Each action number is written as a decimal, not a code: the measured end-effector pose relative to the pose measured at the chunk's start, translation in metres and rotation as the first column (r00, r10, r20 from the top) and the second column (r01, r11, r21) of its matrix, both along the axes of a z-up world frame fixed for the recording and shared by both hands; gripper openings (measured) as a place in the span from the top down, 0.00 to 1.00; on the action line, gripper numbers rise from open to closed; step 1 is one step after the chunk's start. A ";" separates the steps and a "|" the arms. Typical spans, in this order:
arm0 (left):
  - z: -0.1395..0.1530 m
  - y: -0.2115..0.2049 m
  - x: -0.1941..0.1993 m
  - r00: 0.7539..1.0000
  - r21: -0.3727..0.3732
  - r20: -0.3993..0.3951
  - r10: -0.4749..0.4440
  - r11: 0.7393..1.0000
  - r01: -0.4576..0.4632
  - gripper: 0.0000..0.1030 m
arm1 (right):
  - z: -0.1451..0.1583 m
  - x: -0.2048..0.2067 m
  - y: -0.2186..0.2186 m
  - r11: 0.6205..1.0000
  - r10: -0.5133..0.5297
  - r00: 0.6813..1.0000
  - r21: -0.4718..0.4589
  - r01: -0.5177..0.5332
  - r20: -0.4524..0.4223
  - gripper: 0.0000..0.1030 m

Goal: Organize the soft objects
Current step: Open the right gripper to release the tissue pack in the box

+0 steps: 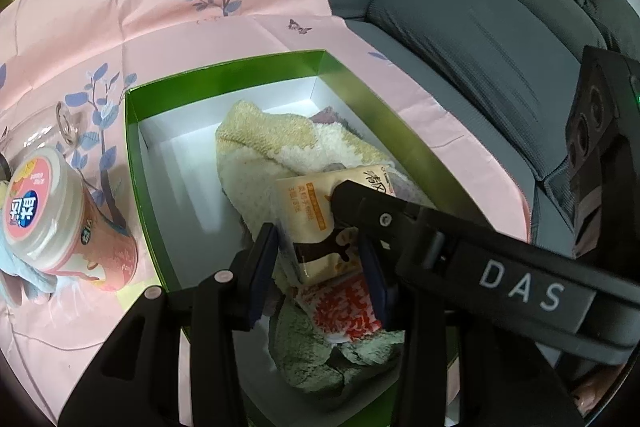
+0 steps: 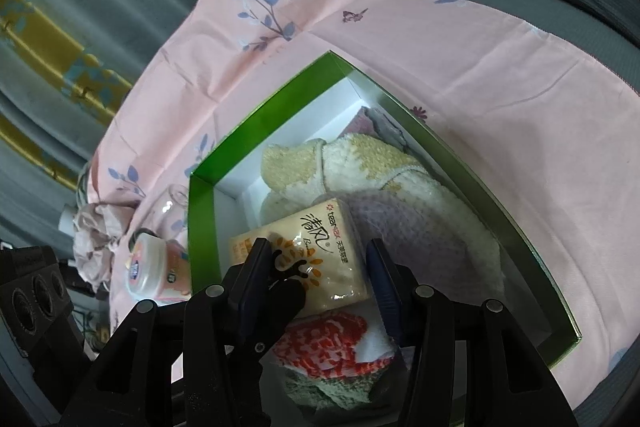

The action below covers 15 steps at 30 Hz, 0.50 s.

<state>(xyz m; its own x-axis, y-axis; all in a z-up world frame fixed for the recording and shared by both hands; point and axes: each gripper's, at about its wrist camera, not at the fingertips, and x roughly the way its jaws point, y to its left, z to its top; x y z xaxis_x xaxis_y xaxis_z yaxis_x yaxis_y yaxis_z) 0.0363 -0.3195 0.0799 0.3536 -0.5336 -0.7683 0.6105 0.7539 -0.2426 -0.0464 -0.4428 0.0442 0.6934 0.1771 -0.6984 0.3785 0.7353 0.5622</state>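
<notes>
the left view alone shows the grey cushioned sofa (image 1: 480, 47) far to the right of my left claw (image 1: 320, 267), and the body of my other claw crossing low in front of it. the right view alone shows a crumpled pale pink rag (image 2: 96, 239) far left of my right claw (image 2: 318, 275), and the printed top of the pack.

the task's thing, a peach plastic-wrapped tissue pack (image 1: 316, 223), sits between the pads of my left claw, which stands narrow and appears to press on both its sides. the pack lies in the shallow green cardboard box with white inside (image 1: 132, 147), on top of the towels. in the right view it lies between my right claw's fingers too, held mid-wide; i cannot tell whether those pads press on it. one black finger tip of the left claw covers part of the pack there.

beyond the claws lie a fluffy cream and yellow towel (image 1: 260, 139) and a lilac knobbly towel (image 2: 420, 227). below the pack are a red and white patterned packet (image 1: 344, 311) and a sage green towel (image 1: 308, 359). left of the box, on the pink cloth with blue leaves (image 1: 160, 7), stands a pink cup with a white lid (image 1: 60, 219).
</notes>
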 end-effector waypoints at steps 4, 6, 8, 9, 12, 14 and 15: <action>-0.004 0.001 0.000 1.000 0.008 -0.019 0.009 1.000 -0.009 0.62 | 0.001 0.001 0.002 1.000 0.003 1.000 -0.020 -0.004 -0.017 0.49; -0.003 0.003 -0.002 1.000 0.003 -0.019 0.009 1.000 -0.009 0.61 | 0.003 0.000 0.004 0.999 0.005 1.000 -0.032 -0.005 -0.013 0.49; 0.001 0.007 -0.005 1.000 -0.008 -0.008 0.003 1.000 -0.003 0.61 | 0.006 -0.002 0.005 0.999 0.004 1.000 -0.042 -0.004 -0.001 0.49; 0.003 0.008 -0.007 1.000 -0.013 -0.002 0.002 1.000 -0.002 0.60 | 0.009 -0.004 0.006 0.999 0.001 1.000 -0.050 -0.001 0.005 0.49; 0.013 0.016 -0.012 1.000 -0.027 0.022 0.004 1.000 -0.004 0.56 | 0.016 -0.009 0.008 0.997 -0.013 1.000 -0.077 0.015 0.024 0.48; 0.022 0.024 -0.017 0.999 -0.047 0.050 0.008 0.999 -0.006 0.51 | 0.021 -0.012 0.010 0.996 -0.018 0.999 -0.091 0.021 0.035 0.42; 0.026 0.028 -0.019 0.998 -0.056 0.060 0.012 0.998 -0.009 0.48 | 0.023 -0.013 0.011 0.995 -0.020 0.999 -0.097 0.024 0.042 0.39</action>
